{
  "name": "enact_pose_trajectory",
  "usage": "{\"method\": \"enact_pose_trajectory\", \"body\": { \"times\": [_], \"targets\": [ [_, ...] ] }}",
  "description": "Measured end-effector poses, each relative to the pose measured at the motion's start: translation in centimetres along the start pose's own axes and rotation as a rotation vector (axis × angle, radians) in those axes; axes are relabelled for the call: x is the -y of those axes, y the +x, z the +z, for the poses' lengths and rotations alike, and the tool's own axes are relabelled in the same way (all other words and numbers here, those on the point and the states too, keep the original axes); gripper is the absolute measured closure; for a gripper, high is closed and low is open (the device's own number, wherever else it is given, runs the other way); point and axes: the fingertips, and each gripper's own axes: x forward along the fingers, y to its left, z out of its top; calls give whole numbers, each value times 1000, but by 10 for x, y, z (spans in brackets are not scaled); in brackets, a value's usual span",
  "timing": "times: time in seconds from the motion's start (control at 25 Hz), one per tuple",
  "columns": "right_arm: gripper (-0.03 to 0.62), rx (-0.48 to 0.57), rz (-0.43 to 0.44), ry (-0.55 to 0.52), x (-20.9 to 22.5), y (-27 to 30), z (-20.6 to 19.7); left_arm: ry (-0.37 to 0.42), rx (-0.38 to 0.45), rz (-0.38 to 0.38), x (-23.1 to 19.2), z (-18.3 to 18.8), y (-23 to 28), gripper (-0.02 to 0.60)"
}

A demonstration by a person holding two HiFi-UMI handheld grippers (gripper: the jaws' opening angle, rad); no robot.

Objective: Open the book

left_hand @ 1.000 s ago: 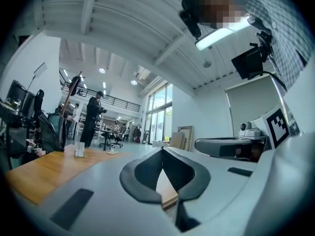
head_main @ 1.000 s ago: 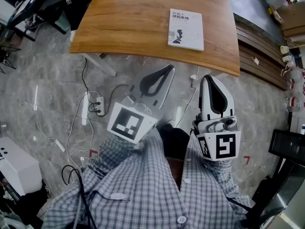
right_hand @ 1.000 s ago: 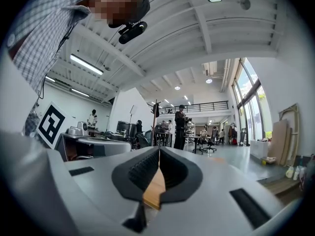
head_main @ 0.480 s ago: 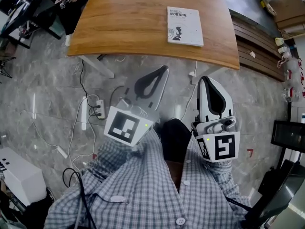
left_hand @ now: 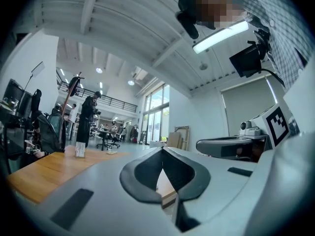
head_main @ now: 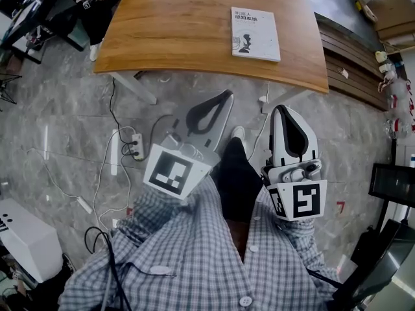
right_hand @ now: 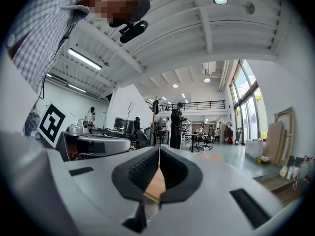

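Book [head_main: 255,34] closed, white cover up with dark print and a small dark figure on it. It lies flat on the wooden desk [head_main: 181,24], toward the right end, close to the near edge, nothing touching it.

Both my tools are well short of the book, held over the floor on my side of the desk edge. Left hand-held gripper [head_main: 227,93]: jaws together, tips meeting, nothing between them; through the gap in the left gripper view I only see background. It angles up and to the right in the head view, its tip near the desk edge but not over it. Right hand-held gripper [head_main: 286,107]: jaws together too, pads closed tip to tip, empty; it points straight toward the desk, roughly below the book. The two sit side by side, apart, not touching.

Marker cube of the left one [head_main: 176,172] and marker cube of the right one [head_main: 299,199] sit just in front of my checked shirt [head_main: 194,251]. Dark trouser leg [head_main: 237,180] and a light shoe [head_main: 238,133] show between the two tools.

Grey marble floor [head_main: 65,122] under everything. Power strip [head_main: 135,146] with white cables lies left of the left tool. White box [head_main: 23,229] at lower left. Dark wooden slats [head_main: 353,76] run along the right of the desk.
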Motion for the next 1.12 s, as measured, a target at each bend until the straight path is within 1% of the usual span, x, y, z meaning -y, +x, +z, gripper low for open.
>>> {"method": "enact_pose_trajectory", "body": {
  "times": [0.24,0.68,1.12],
  "targets": [
    [572,1,8,-11,0,6,2,-2,9,2,-3,2,3,572],
    [572,-11,28,-20,10,24,-5,-6,-5,12,-13,-7,19,572],
    [572,-25,75,2,52,74,-20,-3,-31,54,-40,-21,74,572]
  ]
}}
